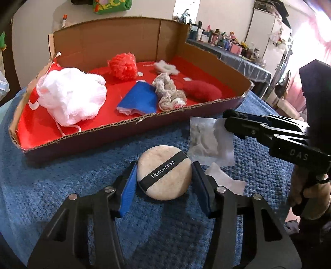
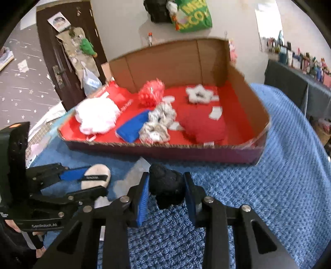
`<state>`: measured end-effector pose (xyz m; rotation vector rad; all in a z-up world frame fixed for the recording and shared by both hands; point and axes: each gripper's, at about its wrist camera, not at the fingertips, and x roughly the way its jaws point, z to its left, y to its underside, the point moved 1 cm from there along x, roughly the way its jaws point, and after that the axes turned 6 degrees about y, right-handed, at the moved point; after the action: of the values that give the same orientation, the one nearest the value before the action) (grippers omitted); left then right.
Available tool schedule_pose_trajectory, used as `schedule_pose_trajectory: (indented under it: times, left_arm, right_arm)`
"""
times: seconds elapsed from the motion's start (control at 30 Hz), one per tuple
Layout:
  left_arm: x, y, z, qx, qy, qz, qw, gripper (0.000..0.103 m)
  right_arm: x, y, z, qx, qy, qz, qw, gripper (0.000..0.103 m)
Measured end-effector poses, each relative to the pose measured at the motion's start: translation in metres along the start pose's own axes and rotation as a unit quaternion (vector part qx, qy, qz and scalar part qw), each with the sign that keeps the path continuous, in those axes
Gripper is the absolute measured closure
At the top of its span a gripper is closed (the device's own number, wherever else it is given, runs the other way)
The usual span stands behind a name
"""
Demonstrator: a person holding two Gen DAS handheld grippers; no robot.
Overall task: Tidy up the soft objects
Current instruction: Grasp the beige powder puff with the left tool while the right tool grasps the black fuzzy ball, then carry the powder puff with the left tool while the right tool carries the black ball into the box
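Blue towelling is covering the surface (image 1: 62, 186), carrying a cardboard box (image 1: 132, 122) already holding several soft items. Just before it, the left hand-held gripper (image 1: 164, 175) is clamping a powder puff (image 1: 164, 175) and the right hand-held gripper (image 2: 166, 186) a black sponge (image 2: 166, 186); both probably need lifting into the box next.

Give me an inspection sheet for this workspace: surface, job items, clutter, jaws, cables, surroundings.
Surface: blue towel covering the table.
Job's things: cardboard box with red lining holds a white mesh puff, red mesh puff, blue cloth, grey scrunchie, red pad and white star scrunchie.
Clutter: clear packet and white wrapper on the towel.
Grippers: left gripper jaws closed on the round powder puff; right gripper jaws closed on a black sponge.
Cables: nothing seen.
Surroundings: dark door, green bag, crowded side table.
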<state>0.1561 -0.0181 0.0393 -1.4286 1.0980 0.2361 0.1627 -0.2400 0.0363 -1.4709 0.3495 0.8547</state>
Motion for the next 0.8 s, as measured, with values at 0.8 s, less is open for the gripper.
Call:
schedule_pose_trajectory:
  times: [0.8]
  left_arm:
    - [0.0,0.012,0.003,-0.011,-0.009,0.006,0.9999,0.052]
  right_arm:
    - [-0.012,0.022,-0.011,0.025,0.008,0.025,0.999,0.036]
